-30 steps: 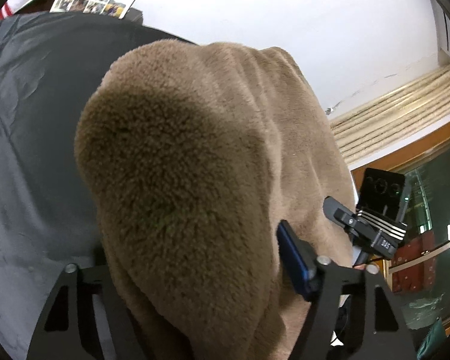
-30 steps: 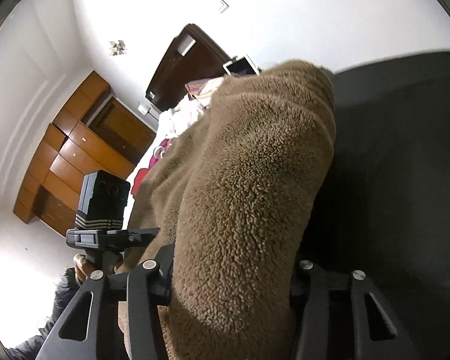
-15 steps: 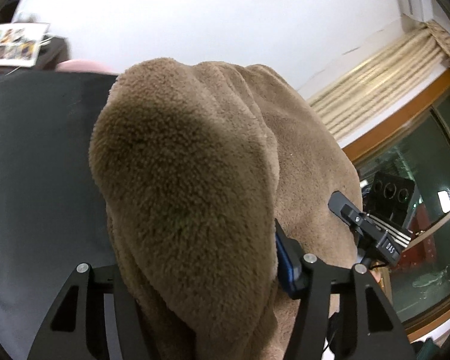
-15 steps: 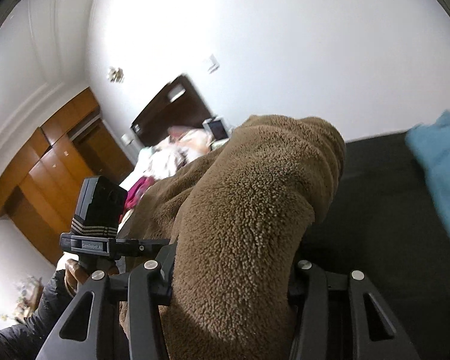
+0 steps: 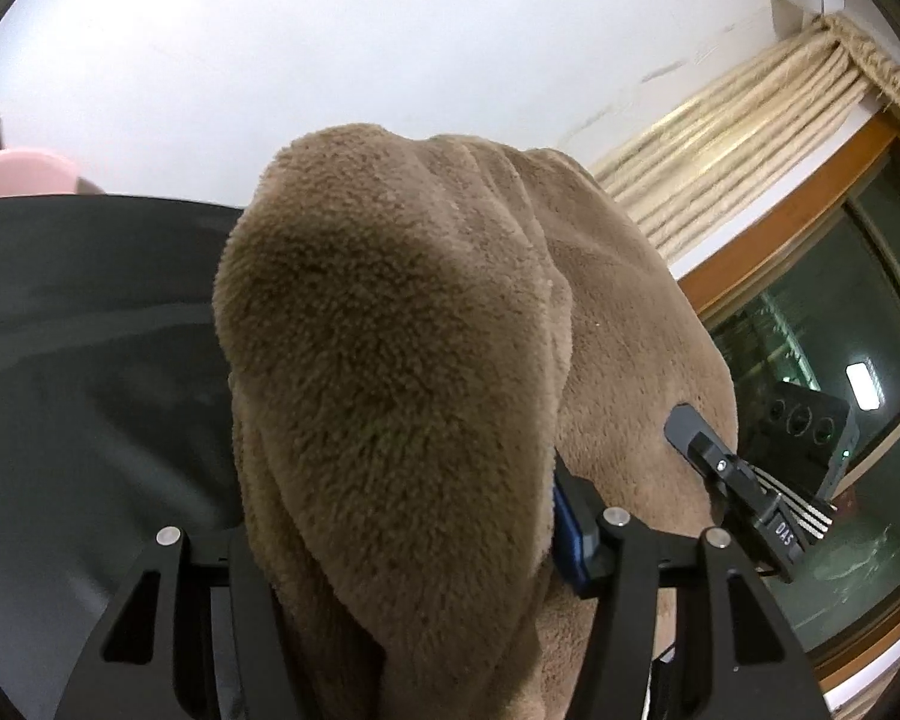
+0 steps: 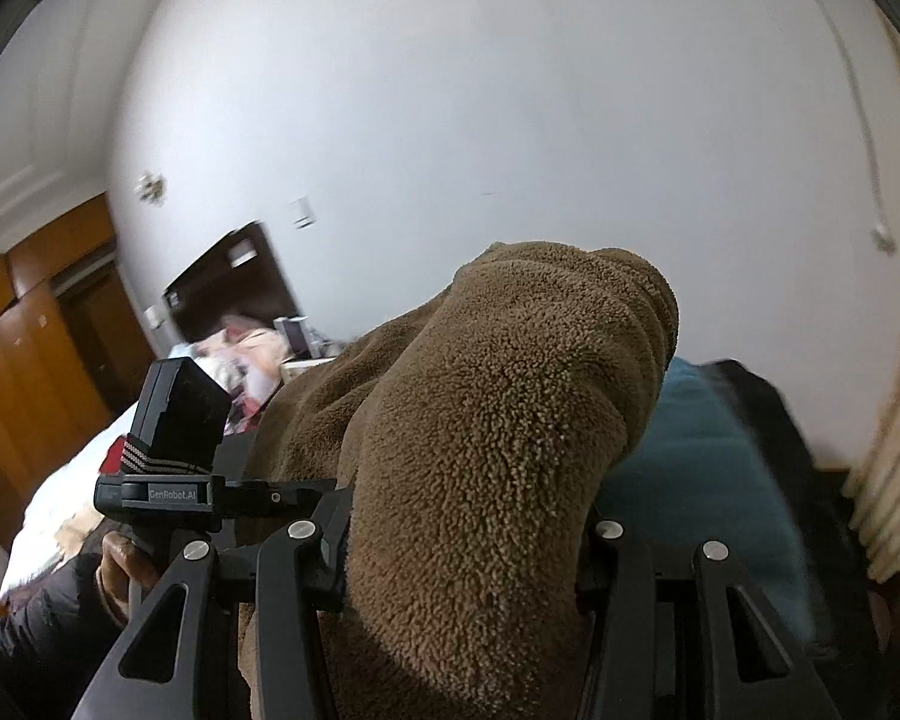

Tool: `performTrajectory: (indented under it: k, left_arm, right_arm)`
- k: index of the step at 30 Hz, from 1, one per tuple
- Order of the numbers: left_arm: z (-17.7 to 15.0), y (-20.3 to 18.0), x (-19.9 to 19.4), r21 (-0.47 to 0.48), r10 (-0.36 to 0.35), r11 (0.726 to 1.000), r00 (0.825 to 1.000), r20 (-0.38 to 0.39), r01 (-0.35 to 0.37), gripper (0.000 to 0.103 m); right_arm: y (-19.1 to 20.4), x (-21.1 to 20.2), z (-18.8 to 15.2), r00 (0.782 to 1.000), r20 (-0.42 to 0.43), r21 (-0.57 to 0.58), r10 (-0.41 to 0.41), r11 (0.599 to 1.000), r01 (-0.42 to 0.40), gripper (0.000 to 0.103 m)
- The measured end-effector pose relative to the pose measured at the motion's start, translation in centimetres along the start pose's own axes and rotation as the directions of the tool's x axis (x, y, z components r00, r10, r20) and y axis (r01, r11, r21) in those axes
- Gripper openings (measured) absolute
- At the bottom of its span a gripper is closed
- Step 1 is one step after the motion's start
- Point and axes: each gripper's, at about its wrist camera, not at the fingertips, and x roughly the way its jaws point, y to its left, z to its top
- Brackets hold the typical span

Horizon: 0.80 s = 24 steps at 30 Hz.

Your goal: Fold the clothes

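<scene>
Above dark surface (image 5: 78,360): brown fleece garment (image 5: 390,360) held aloft
Left gripper (image 5: 402,546): clamping fleece
Right gripper (image 6: 462,540): clamping fleece
Progress: no fold visible; laying flat remains

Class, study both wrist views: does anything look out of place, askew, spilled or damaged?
Nothing stands out. The brown fleece hangs bunched between the left tool and right tool, as folding needs. No tear or spill shows. A teal cloth lies behind, blurred.
</scene>
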Motion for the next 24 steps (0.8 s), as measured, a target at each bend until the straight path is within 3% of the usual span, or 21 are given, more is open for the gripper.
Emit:
performTrajectory:
  k: [3,8,11,14,19,21,24]
  left_arm:
    - [-0.1,0.0,3.7,0.016,0.040,0.999,0.998,-0.040,-0.040,0.062]
    - [-0.5,0.1,5.7,0.061,0.099,0.994,0.994,-0.043,-0.096,0.083]
    - [-0.5,-0.5,5.6,0.093,0.168,0.982,0.985,-0.036,-0.164,0.091]
    - [-0.5,-1.5,5.0,0.120,0.240,0.964,0.971,-0.015,-0.236,0.097]
    - [-1.3,-4.5,2.1,0.165,0.376,0.906,0.921,0.105,-0.389,0.097]
    - [-2.3,-6.1,0.7,0.190,0.378,0.894,0.911,0.164,-0.405,0.097]
    - [-5.2,-9.7,-1.0,0.256,0.341,0.881,0.909,0.239,-0.397,0.098]
  right_arm:
    - [-3.4,0.5,-1.0,1.000,-0.018,0.040,-0.026,0.999,0.026,0.050]
    - [-7.7,0.6,-2.9,0.999,-0.034,0.117,-0.003,0.993,0.007,0.051]
    - [-7.0,0.4,-3.7,1.000,-0.028,0.112,-0.002,0.994,0.006,0.056]
    - [-6.5,-0.4,-3.8,0.999,-0.035,0.102,-0.039,0.994,0.042,0.067]
    - [-3.8,-3.9,-3.8,0.982,0.029,0.014,-0.186,0.982,0.186,0.080]
    - [-2.3,-6.1,-4.2,0.962,0.086,-0.028,-0.259,0.965,0.262,0.080]
    - [-0.2,-6.3,-5.8,0.961,0.087,-0.110,-0.262,0.956,0.271,0.080]
